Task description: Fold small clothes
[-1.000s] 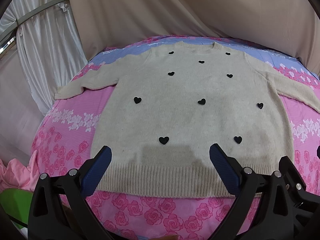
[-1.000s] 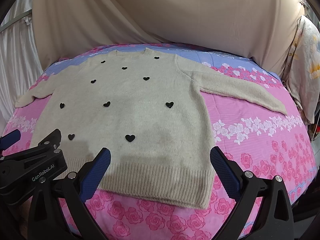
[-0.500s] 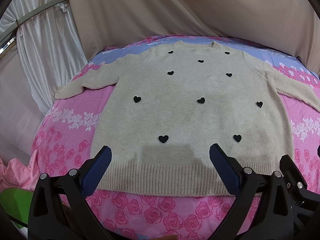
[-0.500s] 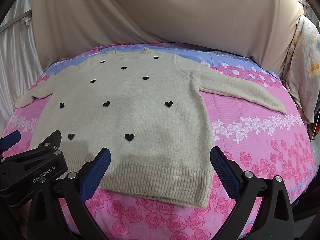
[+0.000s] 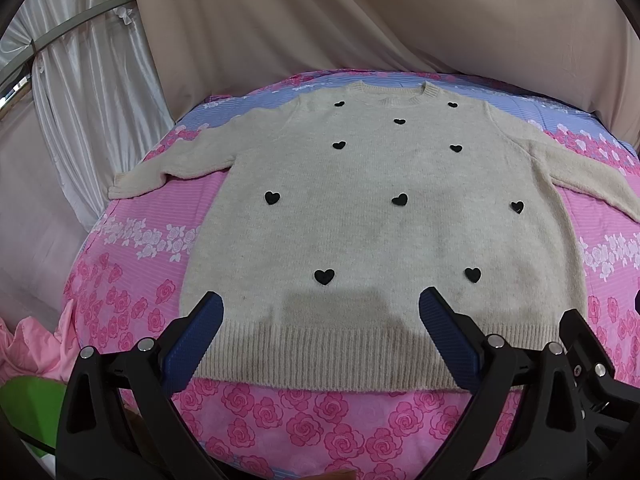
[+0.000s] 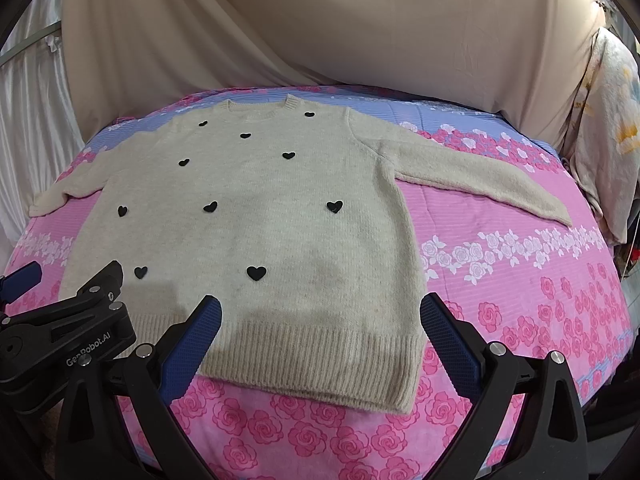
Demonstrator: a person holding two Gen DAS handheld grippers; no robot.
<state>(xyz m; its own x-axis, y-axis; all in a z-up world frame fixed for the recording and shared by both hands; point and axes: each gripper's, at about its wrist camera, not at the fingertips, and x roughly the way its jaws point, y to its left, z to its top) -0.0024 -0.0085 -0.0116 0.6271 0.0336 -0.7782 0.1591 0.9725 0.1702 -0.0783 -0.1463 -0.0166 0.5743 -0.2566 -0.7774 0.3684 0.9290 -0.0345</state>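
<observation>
The cream sweater (image 5: 384,216) lies flat and unfolded on the pink floral bedsheet (image 6: 520,280), neckline at 12 o'clock, hem at 6. The left gripper (image 5: 320,336) and right gripper (image 6: 320,336) hover over the hem, jaws spread wide and empty. Pinching only the top layer, I judge, would drag the fuzzy knit into crooked bunches.

The cream knitted sweater (image 5: 384,220) (image 6: 248,240) with small black hearts lies flat and unfolded, front side up, on the bed ahead of both pairs of jaws. Its ribbed hem (image 5: 332,356) (image 6: 316,364) is the nearest part, spanning between the left jaws. The neckline is at the far end, and both sleeves are spread outwards to the sides.
</observation>
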